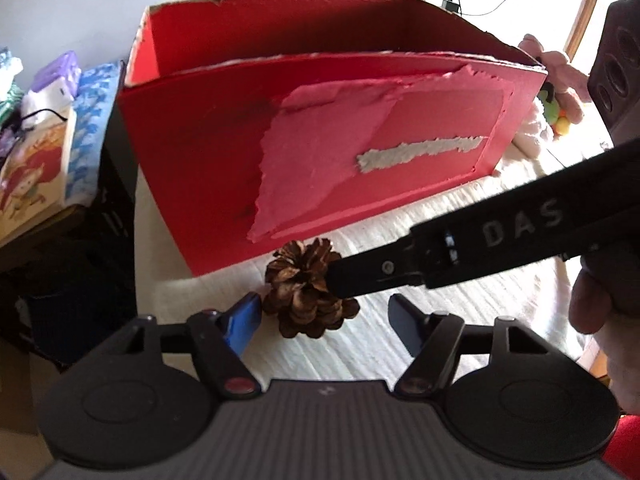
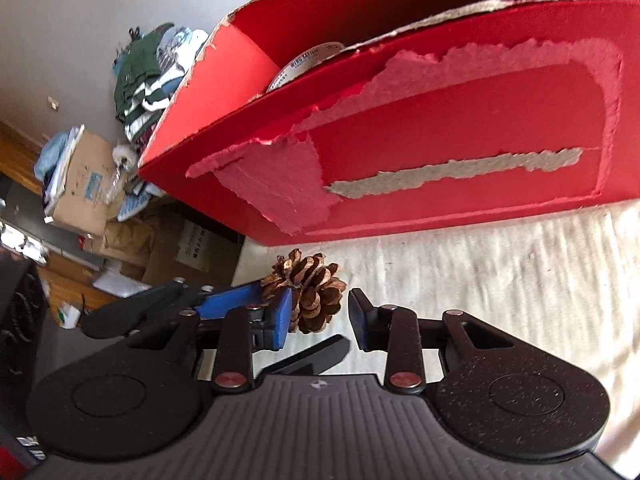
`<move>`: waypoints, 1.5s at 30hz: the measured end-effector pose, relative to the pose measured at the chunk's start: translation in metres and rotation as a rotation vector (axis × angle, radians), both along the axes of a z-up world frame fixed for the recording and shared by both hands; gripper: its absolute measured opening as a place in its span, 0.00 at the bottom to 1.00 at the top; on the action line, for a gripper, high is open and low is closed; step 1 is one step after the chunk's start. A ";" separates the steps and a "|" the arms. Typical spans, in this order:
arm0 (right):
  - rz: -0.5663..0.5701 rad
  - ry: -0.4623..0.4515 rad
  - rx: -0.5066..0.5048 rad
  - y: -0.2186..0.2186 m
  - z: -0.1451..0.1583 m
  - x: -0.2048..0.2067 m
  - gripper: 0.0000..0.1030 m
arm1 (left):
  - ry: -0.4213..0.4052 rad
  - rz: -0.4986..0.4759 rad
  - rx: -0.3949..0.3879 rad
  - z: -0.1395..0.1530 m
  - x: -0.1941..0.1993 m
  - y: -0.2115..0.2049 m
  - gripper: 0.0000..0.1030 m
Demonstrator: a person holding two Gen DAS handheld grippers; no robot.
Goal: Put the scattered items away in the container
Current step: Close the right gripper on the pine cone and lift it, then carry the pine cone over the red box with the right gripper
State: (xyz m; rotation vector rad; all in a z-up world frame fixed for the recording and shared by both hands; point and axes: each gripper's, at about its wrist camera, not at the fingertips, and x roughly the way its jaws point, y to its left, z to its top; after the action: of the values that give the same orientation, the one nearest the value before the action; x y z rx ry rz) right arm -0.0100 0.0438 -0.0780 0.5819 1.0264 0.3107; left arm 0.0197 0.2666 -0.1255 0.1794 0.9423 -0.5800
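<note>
Pine cone (image 1: 310, 290) on white-clothed tabletop (image 1: 440, 320), between both grippers' fingers, just before red box (image 1: 208, 152); left gripper (image 1: 324, 320) parted, right gripper (image 2: 320, 318) half-open, neither gripping; pick-up step, next likely one closing and lifting.

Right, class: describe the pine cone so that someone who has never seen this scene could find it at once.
Start at the big red box with the torn front, standing on a white cloth. Just in front of its near bottom edge lies the pine cone. It is the only brown, scaly, natural thing there, set between blue-padded black gripper fingers.
</note>
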 end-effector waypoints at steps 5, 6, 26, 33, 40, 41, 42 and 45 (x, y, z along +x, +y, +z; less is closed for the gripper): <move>-0.013 0.015 0.050 0.005 -0.003 0.004 0.38 | 0.014 -0.024 -0.006 -0.003 0.010 0.004 0.60; -0.017 0.015 0.049 0.004 -0.003 0.005 0.39 | 0.009 -0.030 -0.003 -0.003 0.011 0.004 0.59; 0.062 0.069 0.194 -0.078 0.000 -0.012 0.37 | -0.029 -0.034 0.044 0.027 -0.012 -0.069 0.50; -0.003 0.011 0.176 -0.128 0.028 -0.035 0.37 | -0.082 -0.133 0.005 0.056 -0.021 -0.132 0.50; -0.072 -0.094 0.119 -0.166 0.058 -0.054 0.37 | -0.145 -0.200 -0.062 0.082 -0.031 -0.173 0.50; -0.088 -0.110 0.118 -0.171 0.062 -0.056 0.37 | -0.162 -0.205 -0.068 0.088 -0.032 -0.177 0.50; -0.102 -0.128 0.119 -0.176 0.066 -0.057 0.37 | -0.178 -0.208 -0.075 0.094 -0.032 -0.183 0.51; -0.126 -0.198 0.121 -0.186 0.080 -0.056 0.37 | -0.230 -0.203 -0.102 0.113 -0.027 -0.188 0.51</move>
State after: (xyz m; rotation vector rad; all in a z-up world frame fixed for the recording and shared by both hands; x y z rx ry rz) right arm -0.0663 -0.1423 0.0022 0.7075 0.7801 0.3145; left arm -0.0073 0.0788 -0.0123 0.2470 0.6740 -0.7755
